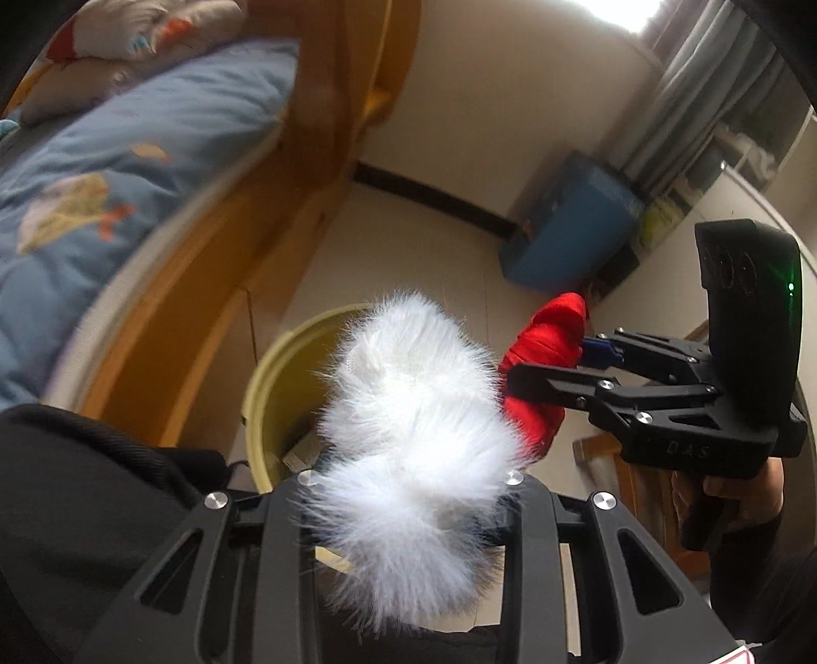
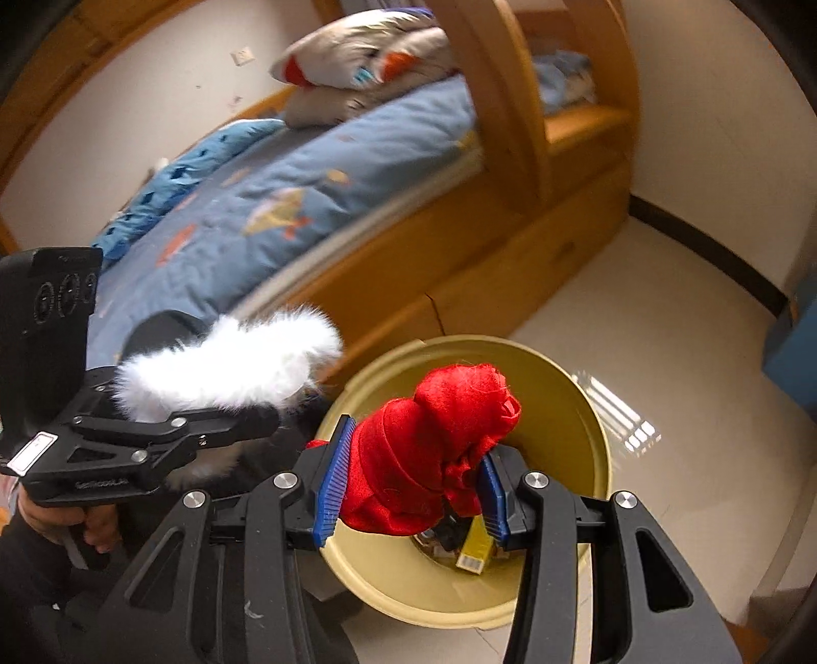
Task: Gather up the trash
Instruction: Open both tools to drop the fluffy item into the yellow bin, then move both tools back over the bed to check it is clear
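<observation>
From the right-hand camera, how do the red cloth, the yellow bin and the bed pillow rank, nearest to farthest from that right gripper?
1. Red cloth: clamped in the right gripper itself.
2. Yellow bin: directly below and just beyond the fingers, open mouth up.
3. Bed pillow: far off at the top, on the blue bedding.
</observation>
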Action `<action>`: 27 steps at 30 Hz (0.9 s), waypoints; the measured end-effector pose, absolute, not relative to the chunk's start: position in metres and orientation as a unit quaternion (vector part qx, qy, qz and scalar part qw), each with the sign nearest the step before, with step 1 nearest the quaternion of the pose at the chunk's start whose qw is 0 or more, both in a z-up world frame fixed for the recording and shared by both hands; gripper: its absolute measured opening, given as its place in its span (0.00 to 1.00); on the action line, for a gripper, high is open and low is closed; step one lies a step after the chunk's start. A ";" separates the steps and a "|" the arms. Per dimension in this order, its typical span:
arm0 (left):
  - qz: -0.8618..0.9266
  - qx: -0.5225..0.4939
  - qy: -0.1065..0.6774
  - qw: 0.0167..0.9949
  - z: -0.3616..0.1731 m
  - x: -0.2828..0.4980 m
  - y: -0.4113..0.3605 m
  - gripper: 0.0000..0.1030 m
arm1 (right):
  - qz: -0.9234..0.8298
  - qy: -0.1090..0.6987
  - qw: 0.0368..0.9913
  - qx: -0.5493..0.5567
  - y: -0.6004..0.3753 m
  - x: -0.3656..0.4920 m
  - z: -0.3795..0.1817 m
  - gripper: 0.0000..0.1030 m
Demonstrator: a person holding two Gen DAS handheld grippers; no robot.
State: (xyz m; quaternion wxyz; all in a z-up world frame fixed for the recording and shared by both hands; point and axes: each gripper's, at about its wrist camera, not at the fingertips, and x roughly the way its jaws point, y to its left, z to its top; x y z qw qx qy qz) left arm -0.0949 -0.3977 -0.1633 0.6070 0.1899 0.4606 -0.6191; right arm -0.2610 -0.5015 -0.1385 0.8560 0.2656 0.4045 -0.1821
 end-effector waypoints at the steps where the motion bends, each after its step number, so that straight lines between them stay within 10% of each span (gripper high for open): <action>1: -0.619 0.192 0.465 0.602 -0.167 -0.094 -0.402 0.34 | -0.185 0.408 0.854 0.264 -0.502 -0.262 -0.141 0.46; 3: -0.619 0.199 0.472 0.595 -0.171 -0.095 -0.410 0.43 | -0.201 0.412 0.851 0.258 -0.507 -0.265 -0.148 0.67; 6: -0.616 0.197 0.466 0.604 -0.170 -0.095 -0.415 0.82 | -0.234 0.428 0.840 0.238 -0.514 -0.268 -0.158 0.70; 27: -0.603 0.188 0.463 0.621 -0.161 -0.085 -0.405 0.83 | -0.212 0.432 0.840 0.249 -0.509 -0.259 -0.150 0.70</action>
